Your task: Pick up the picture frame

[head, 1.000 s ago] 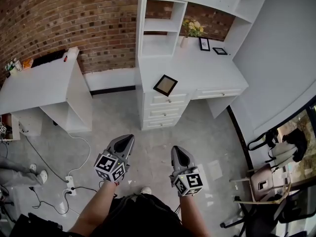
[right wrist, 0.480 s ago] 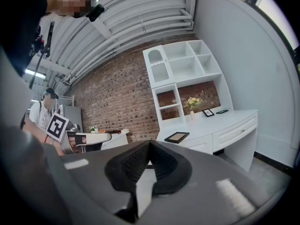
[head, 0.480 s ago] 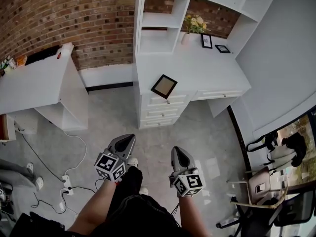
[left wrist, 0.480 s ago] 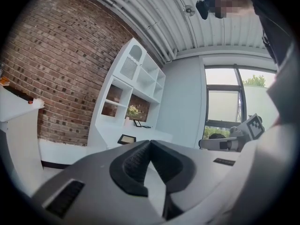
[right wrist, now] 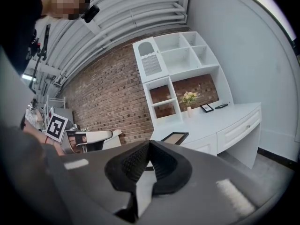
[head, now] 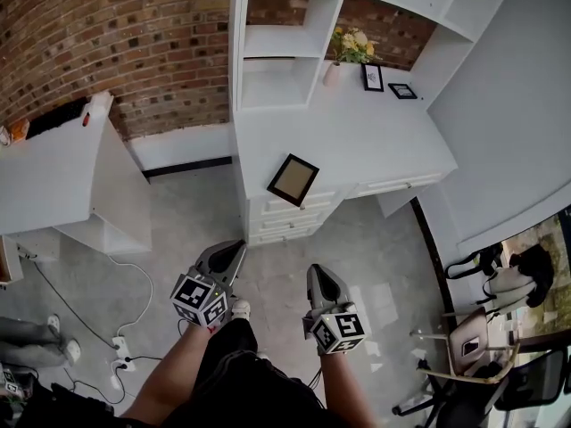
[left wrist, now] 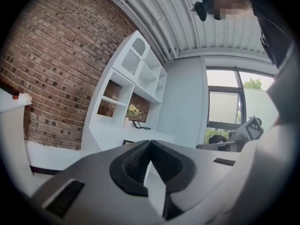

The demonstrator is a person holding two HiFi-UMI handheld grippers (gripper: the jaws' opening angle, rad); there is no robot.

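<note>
target: picture frame point(head: 294, 179) lies flat near the front-left corner of the white desk point(head: 375, 141), just above the drawers point(head: 284, 223). It also shows in the right gripper view point(right wrist: 174, 138).
left gripper point(head: 234, 250): jaws clenched tip to tip with nothing between them; low over the floor, well short of the desk.
right gripper point(head: 315, 271): jaws pinched together and empty, aimed roughly at the desk with the frame ahead of it.
change: compared with a second ago, the desk and frame sit lower and nearer in the head view. The person has walked toward them, and both grippers have ridden along in the same pose.
meaning: approach leg only, no contact yet.
next: probably keep closing in, then open the jaws. A flat frame likely needs an edge grip.
distractors: two small frames point(head: 372, 77) beside the flower vase point(head: 343, 52) at the back of the desk, well apart from the target.
</note>
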